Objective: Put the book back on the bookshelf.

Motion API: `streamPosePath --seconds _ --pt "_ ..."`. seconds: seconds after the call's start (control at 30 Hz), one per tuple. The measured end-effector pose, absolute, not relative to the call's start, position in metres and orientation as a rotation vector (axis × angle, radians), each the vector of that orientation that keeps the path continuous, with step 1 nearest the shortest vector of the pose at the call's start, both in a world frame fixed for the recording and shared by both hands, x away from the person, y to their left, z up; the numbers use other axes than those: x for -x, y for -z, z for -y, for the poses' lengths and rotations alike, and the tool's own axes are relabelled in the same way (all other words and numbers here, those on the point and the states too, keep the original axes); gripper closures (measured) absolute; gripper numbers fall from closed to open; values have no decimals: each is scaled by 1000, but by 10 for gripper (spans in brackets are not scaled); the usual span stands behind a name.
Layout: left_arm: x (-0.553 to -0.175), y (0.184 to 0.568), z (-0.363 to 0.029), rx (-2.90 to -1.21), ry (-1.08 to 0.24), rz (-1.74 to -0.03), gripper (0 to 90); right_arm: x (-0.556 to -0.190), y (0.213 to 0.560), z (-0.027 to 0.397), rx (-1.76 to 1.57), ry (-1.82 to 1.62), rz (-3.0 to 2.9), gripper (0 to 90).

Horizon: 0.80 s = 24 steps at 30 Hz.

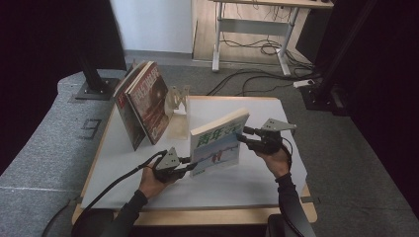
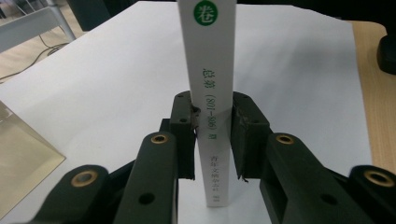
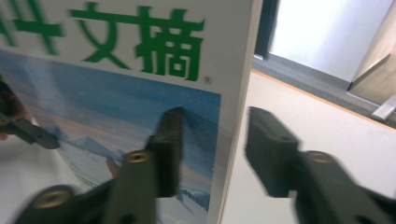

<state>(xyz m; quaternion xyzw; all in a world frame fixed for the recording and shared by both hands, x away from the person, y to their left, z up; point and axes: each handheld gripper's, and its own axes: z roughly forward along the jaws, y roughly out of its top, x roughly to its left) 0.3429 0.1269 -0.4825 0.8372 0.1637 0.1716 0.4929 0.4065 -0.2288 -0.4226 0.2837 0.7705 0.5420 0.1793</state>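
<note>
From the high view: book [image 1: 217, 143] standing upright near the middle of the white table [image 1: 237, 182], tilted a little, clamped low at its spine by the left gripper [image 1: 190, 165] and bracketed at its far upper edge by the right gripper [image 1: 243, 135]. Probably a matter of setting it upright before carrying it to the two magazines [image 1: 148, 103] leaning against the clear stand [image 1: 178, 106]. Best to squeeze firmly at the spine, let the bottom edge sit flat, and close the right side again before any lift. From the left gripper view: jaws drawn narrow and pressed on either side of the white spine [image 2: 212, 93], fairly low down, so watch for the top swinging. Grip square to the spine, no twist. From the right gripper view: jaws standing well apart astride the book's open edge, one finger [image 3: 170, 140] lying along the blue cover [image 3: 116, 93], the other [image 3: 266, 144] clear of the back, so no hold there; centre the edge between them before pinching. Blurred here, so hard to read finer contact. Surface smooth, white and bare around the book, with a wooden rim. Beyond it, grey carpet, a desk frame [image 1: 257, 24], loose cables [image 1: 257, 49] and dark curtains at both sides.
</note>
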Motion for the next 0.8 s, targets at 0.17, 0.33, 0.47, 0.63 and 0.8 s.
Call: streamPosePath --seconds 0.17,0.33,0.47,0.63,0.8 --pt "-343 482 -128 -2034 -409 -406 733 -413 426 230 -819 -1534 -2191 311" --pt "-344 482 -128 -2034 -405 -403 731 -415 430 227 -788 -1549 -2237 327" --pt "-345 481 -127 -2039 -402 -409 724 -413 430 221 -750 -1549 -2267 370" --pt "-347 478 -127 -2052 -386 -422 716 -413 427 220 -761 -1548 -2250 403" --pt "-349 473 -125 -2071 -376 -407 707 -411 425 220 -757 -1545 -2247 426"
